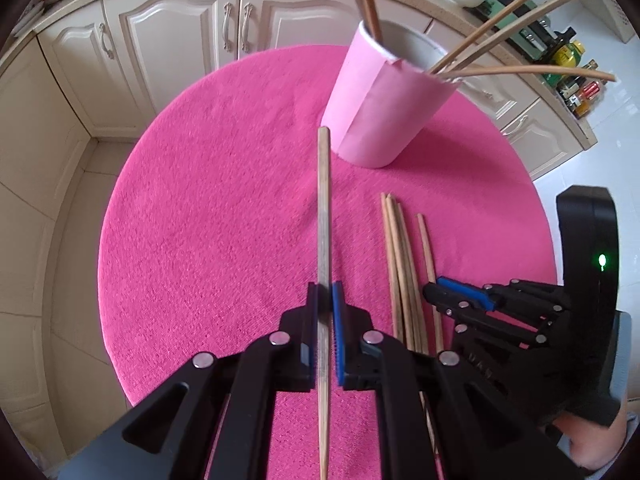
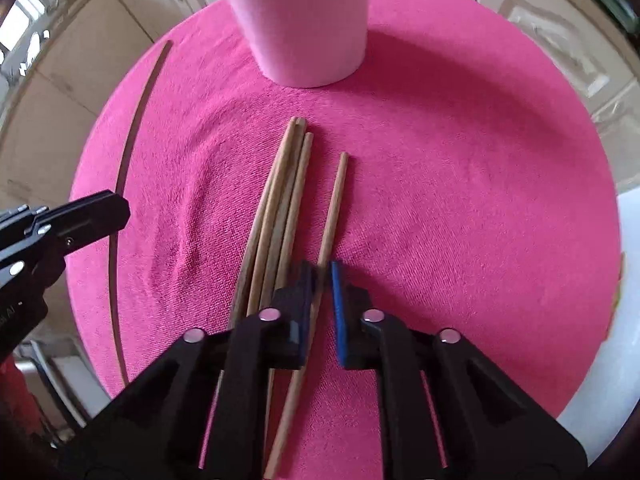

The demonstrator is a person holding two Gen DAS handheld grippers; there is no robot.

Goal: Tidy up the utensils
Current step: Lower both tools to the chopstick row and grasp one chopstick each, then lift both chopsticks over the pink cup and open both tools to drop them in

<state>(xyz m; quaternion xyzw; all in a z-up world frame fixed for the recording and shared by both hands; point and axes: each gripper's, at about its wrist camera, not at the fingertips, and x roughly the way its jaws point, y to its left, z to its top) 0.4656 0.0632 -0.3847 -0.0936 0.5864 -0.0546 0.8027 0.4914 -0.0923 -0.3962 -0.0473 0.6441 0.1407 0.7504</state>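
Left gripper [image 1: 325,300] pointing steeply downward, jaws clamping a single chopstick [image 1: 324,216], right gripper [image 2: 323,276] angling down beside it, jaws pinching another chopstick [image 2: 334,208], both tilting forward

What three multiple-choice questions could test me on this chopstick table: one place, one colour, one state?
1. Where does the cup stand? A on the cloth, beyond the loose chopsticks; B on the counter; C on the floor.
2. The cup's outside colour? A green; B pink; C white.
3. The left gripper is: A open, empty; B shut on a chopstick; C shut on the cup.
Answers: A, it sits on the cloth past the chopstick tips; B, its wall is pale pink; B, its pads pinch one stick.
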